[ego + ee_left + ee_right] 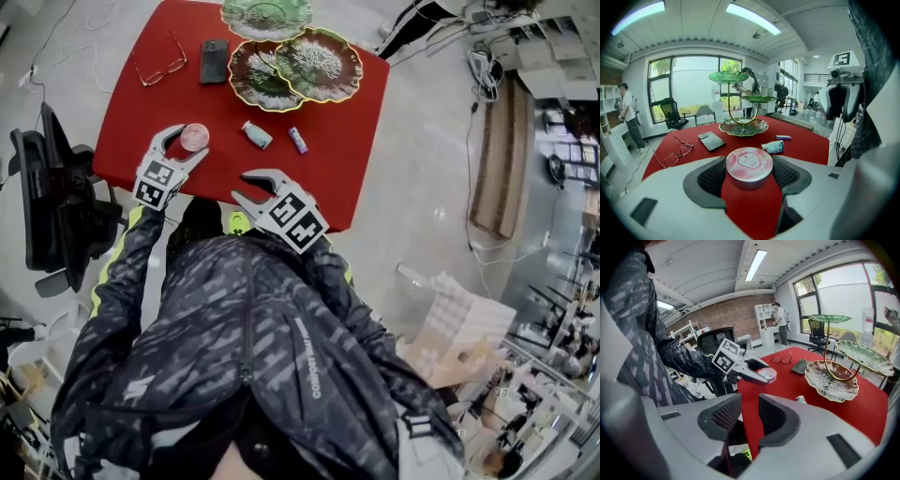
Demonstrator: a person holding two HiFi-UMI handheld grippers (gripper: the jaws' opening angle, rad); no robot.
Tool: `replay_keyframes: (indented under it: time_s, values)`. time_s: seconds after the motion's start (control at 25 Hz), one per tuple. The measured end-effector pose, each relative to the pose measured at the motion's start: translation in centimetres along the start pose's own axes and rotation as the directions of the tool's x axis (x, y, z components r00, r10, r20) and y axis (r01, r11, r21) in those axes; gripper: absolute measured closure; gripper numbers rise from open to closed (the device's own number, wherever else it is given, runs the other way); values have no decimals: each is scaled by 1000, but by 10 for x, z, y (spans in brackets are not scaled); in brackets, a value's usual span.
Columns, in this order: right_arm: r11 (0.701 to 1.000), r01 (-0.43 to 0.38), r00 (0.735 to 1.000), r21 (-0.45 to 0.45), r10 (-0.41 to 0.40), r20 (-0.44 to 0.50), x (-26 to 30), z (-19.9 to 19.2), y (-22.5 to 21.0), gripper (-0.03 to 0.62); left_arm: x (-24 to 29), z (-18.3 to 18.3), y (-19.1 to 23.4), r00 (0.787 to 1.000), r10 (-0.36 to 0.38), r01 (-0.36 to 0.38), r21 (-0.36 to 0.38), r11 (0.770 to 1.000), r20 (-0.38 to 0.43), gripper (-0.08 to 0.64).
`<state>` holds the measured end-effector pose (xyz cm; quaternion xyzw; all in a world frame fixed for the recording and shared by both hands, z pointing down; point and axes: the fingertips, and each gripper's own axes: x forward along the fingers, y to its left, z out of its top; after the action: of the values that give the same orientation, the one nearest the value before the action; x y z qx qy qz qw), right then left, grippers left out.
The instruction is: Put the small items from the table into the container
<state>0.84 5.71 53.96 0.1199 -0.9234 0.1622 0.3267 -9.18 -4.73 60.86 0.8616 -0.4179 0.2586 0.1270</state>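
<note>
A round pink tin (195, 137) sits between the jaws of my left gripper (190, 142), which is shut on it just above the near left part of the red table (141, 122). In the left gripper view the tin (749, 165) fills the gap between the pads. A small pale blue bottle (256, 134) and a purple stick-like item (297, 140) lie on the table beyond it. The tiered stand of green leaf-shaped dishes (258, 82) stands at the far side. My right gripper (264, 188) hangs open and empty over the table's near edge.
Glasses (161, 64) and a dark phone (214, 60) lie at the far left of the table. A black office chair (52, 202) stands left of the table. In the left gripper view, people stand by the windows behind the table.
</note>
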Motion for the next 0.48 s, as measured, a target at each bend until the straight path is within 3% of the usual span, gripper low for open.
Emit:
replay_keyframes:
  time_s: [0.48]
  values:
    - [997,50,998,52,-51,20,1,19,-34,491,-14,73,28,999,-28,26,44,999,33,244]
